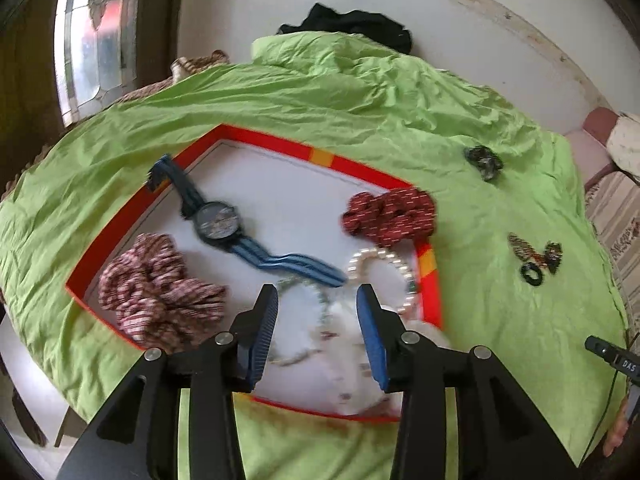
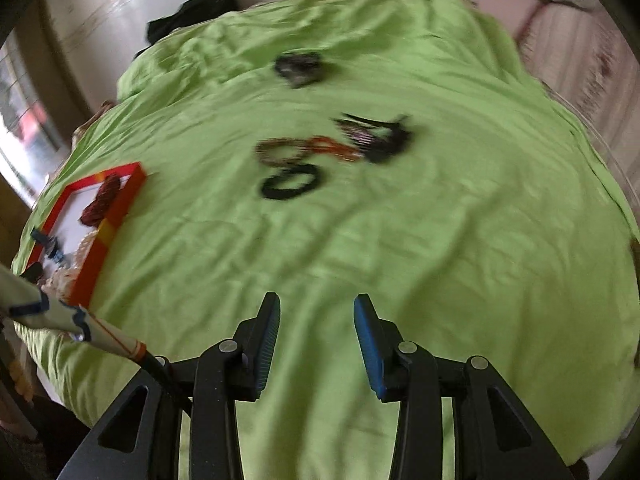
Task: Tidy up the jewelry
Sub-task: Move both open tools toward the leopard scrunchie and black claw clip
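hovering above the near end of a red-rimmed tray (image 1: 362, 170), the left hand-held gripper (image 1: 318, 304) has its blue-padded jaws spread, with nothing pinched between them; a blurred white fluffy item (image 1: 344, 360) and a pale bead string (image 1: 316, 300) lie in the tray beneath the gap, and contact cannot be confirmed. the tray rests on a lime green sheet (image 1: 360, 96) and contains a blue-strapped wristwatch (image 1: 218, 222) near its middle, a pink striped scrunchie (image 1: 160, 292) at its left side, a dark red patterned scrunchie (image 1: 390, 214) lying over its far right rim, and a white pearl bracelet (image 1: 380, 268) just inside the right rim. outside the tray, on the sheet to the right, lie a dark crumpled accessory (image 1: 484, 162) and, nearer, a small cluster of bracelets and a black ring-shaped band (image 1: 534, 272). the right hand-held gripper (image 2: 316, 308) also stands spread and empty, above bare sheet, well apart from that cluster; the right wrist view is blurred. there the cluster shows as a black hair band (image 2: 290, 186), a brown beaded bracelet (image 2: 280, 150), an orange strand (image 2: 334, 146) and a dark clip-like piece (image 2: 380, 138), with the tray at far left.
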The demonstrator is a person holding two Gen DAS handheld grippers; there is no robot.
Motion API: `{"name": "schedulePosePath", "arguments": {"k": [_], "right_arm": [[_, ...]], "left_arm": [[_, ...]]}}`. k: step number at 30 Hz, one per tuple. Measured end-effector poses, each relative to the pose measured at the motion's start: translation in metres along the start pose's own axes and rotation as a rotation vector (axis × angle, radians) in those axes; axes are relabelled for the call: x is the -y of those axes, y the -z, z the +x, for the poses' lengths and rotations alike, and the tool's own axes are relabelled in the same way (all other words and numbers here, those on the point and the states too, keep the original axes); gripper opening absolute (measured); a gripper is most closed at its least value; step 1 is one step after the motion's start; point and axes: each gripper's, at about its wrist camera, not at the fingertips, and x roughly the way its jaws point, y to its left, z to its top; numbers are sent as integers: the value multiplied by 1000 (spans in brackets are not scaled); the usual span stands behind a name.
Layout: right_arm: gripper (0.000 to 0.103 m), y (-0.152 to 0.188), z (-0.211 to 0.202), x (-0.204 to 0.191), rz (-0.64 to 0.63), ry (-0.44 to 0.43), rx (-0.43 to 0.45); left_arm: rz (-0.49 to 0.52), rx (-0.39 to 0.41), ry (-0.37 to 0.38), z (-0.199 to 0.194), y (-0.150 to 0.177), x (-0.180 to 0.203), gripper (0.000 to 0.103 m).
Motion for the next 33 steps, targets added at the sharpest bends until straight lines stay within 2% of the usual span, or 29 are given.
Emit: {"name": "schedulePosePath", "arguments": {"k": [8, 13, 17, 20, 27, 29, 33], "right_arm": [[42, 15, -6, 45, 84, 8, 12], [42, 8, -6, 64, 107, -10, 30], [42, -12, 0, 71, 102, -38, 52], [42, -32, 8, 73, 99, -65, 78], [42, -85, 44, 75, 101, -150, 75], [42, -98, 54, 82, 135, -189, 73], [50, -122, 68, 106, 281, -299, 79]], "left_arm": [[101, 33, 73, -8, 6, 57, 42], [173, -21, 124, -5, 18, 95, 43], [231, -103, 166, 5, 23, 127, 43], [273, -131, 169, 12, 21, 148, 43], [226, -244, 250, 58, -11, 193, 42], [233, -264, 246, 78, -22, 212, 42], [248, -281, 237, 116, -43, 242, 42]]}}
